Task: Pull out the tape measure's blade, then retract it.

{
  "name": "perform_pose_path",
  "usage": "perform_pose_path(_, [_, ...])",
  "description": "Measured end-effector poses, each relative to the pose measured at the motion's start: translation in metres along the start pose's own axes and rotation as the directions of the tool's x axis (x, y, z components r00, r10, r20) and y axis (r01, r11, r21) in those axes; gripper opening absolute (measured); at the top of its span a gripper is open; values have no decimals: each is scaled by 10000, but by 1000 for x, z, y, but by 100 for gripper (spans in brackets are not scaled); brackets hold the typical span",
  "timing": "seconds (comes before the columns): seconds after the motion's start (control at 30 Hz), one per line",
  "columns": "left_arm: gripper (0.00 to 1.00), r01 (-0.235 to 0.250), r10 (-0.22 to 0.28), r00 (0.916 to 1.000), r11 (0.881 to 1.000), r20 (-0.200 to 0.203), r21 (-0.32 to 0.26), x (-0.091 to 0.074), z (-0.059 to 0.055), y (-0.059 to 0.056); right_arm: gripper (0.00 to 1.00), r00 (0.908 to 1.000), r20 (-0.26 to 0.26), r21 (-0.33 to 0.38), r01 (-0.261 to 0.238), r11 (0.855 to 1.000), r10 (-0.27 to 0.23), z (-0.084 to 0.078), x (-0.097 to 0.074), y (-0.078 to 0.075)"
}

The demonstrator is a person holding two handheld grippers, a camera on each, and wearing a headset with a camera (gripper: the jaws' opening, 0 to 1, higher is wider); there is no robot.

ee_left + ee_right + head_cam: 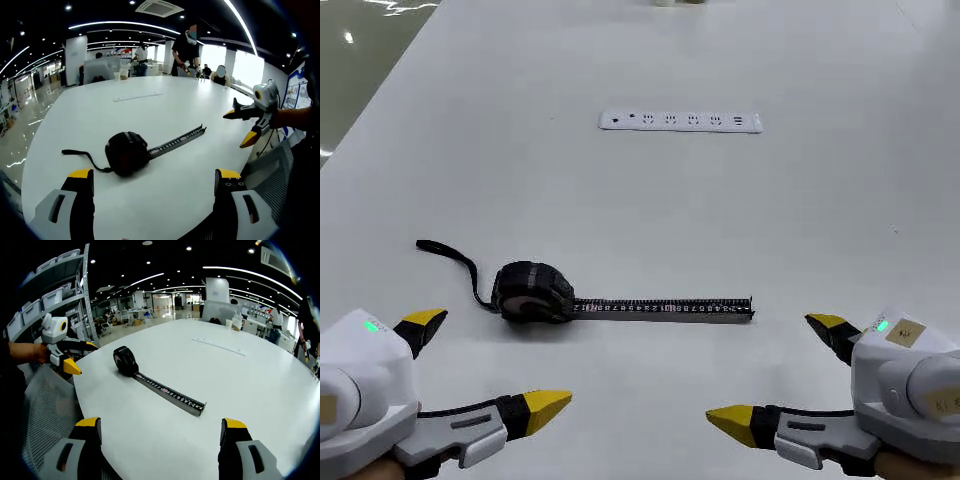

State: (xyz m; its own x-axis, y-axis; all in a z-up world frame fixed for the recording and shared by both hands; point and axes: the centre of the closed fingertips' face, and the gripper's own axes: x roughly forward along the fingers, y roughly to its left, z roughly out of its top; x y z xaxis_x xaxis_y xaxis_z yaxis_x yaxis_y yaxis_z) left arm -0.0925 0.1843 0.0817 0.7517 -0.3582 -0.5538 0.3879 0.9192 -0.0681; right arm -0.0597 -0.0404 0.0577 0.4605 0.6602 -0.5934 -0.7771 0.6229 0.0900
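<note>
Head view looks down on a white tabletop (620, 200), where a black round-cased tape measure (530, 292) lies left of centre, its dark numbered blade (665, 307) drawn out flat to the right, black wrist strap (450, 258) trailing left. Nearer, the left gripper (495, 360) and right gripper (772, 370) hover apart from it, yellow-tipped jaws spread wide, holding nothing. A white power strip (680, 121) lies farther back.

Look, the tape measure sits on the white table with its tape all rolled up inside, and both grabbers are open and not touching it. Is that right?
Not quite. The head view shows the tape pulled out of the tape measure, lying flat on the table. The left gripper and right gripper are open, touching nothing.
</note>
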Motion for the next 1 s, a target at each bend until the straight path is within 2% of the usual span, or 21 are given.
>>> perform_pose_path(0.17, [99,-168,168,9998,9998,44,-45,0,-1,-3,99,9999,104,183,72,9998,-74,1,-1,4])
perform_pose_path(0.5, [99,-176,176,9998,9998,41,-77,3,-2,-10,99,9991,382,437,151,9989,-168,7,-1,13])
perform_pose_path(0.73, [99,-588,600,9980,9967,195,-562,2,1,-10,99,9987,449,523,223,9984,-247,10,0,18])
perform_pose_path(1.0, [99,-799,813,9965,9947,190,-652,4,-1,-13,99,9984,535,567,178,9982,-208,13,1,25])
